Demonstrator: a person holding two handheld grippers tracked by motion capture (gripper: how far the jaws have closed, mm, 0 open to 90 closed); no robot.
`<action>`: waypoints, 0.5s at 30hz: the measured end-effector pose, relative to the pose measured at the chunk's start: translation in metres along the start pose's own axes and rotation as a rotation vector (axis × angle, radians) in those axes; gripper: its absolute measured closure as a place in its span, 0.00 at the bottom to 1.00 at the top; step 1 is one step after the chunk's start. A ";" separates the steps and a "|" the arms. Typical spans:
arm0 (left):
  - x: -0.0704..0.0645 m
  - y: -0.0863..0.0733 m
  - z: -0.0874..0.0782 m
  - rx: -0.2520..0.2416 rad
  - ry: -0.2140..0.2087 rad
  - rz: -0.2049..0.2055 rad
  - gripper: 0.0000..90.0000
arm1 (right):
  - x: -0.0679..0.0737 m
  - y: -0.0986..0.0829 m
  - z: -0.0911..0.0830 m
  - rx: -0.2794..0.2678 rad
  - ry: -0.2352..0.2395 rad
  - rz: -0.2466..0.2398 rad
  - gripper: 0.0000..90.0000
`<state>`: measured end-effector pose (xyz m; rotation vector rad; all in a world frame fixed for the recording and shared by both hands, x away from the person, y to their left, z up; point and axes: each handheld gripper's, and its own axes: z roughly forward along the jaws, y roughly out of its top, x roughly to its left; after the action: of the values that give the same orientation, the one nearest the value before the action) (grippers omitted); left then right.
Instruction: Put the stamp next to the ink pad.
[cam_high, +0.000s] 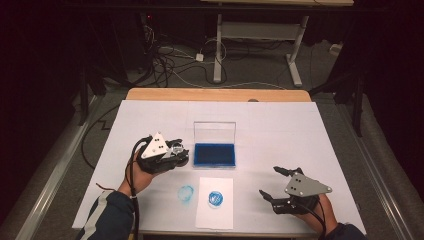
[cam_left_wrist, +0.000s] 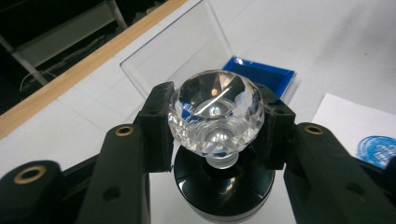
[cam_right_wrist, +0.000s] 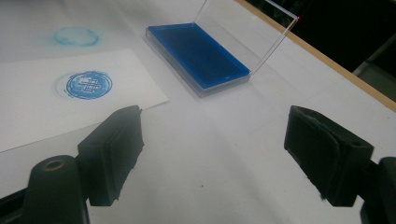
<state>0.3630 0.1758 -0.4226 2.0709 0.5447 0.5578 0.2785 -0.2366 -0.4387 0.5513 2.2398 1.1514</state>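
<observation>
While the white sheet-covered table (cam_high: 280, 130) spreads wide, the open blue ink pad in its clear hinged case (cam_high: 215, 154) sits mid-table, and the small white paper slip (cam_high: 215, 215) bearing a round blue print (cam_high: 216, 198) lies just in front of it. A fainter blue ring (cam_high: 186, 193) — perhaps a smudged print — marks the sheet beside it. Left of the pad, the left gripper (cam_left_wrist: 215, 122) clamps the clear faceted-crystal stamp with a black base (cam_left_wrist: 215, 112). The right gripper (cam_right_wrist: 212, 156) hovers wide apart — holding nothing.

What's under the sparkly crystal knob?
Under the crystal knob, held by the left gripper, sits a short clear neck on a round black base. The base's underside is hidden.
</observation>
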 end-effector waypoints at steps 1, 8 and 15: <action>0.002 -0.001 0.003 0.003 -0.001 -0.010 0.60 | 0.000 0.000 0.000 0.002 -0.001 -0.002 0.22; 0.012 -0.007 0.018 0.042 0.022 -0.026 0.60 | 0.001 -0.001 0.002 0.009 0.004 0.002 0.22; 0.018 -0.012 0.035 0.071 0.036 -0.035 0.60 | 0.000 -0.002 0.003 0.014 0.003 0.001 0.22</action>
<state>0.3956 0.1689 -0.4466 2.1180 0.6286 0.5638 0.2801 -0.2362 -0.4420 0.5569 2.2519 1.1387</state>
